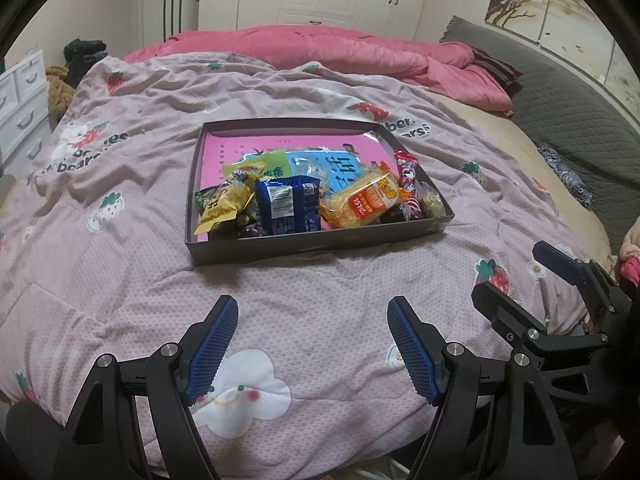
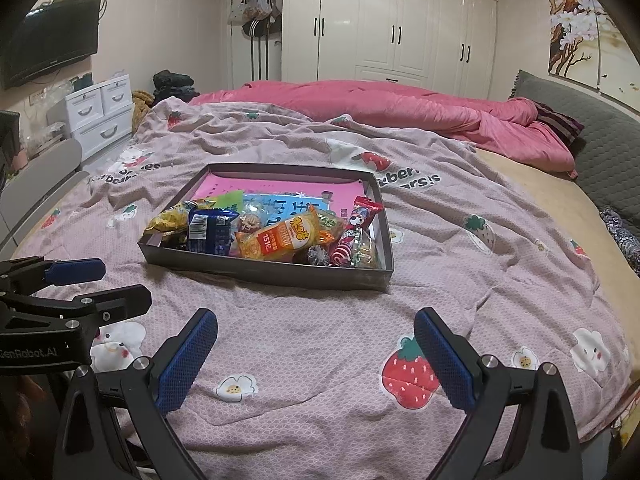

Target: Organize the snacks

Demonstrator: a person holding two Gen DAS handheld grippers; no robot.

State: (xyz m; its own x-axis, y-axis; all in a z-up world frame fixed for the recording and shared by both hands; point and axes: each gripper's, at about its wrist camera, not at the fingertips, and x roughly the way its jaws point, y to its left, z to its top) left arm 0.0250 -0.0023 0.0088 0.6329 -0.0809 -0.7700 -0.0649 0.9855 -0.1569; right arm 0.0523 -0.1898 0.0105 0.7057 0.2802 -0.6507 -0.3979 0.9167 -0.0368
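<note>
Left gripper fingers apart, empty, above the pink quilt. Right gripper fingers likewise apart, empty. Beyond both, a dark shallow box lies on the bed, snack packets heaped at its near end.

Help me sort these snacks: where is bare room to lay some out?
The box's far half, over the pink sheet, is bare. The quilt between the box and both open grippers, left gripper and right gripper, is free. The box's near end is crowded with packets.
</note>
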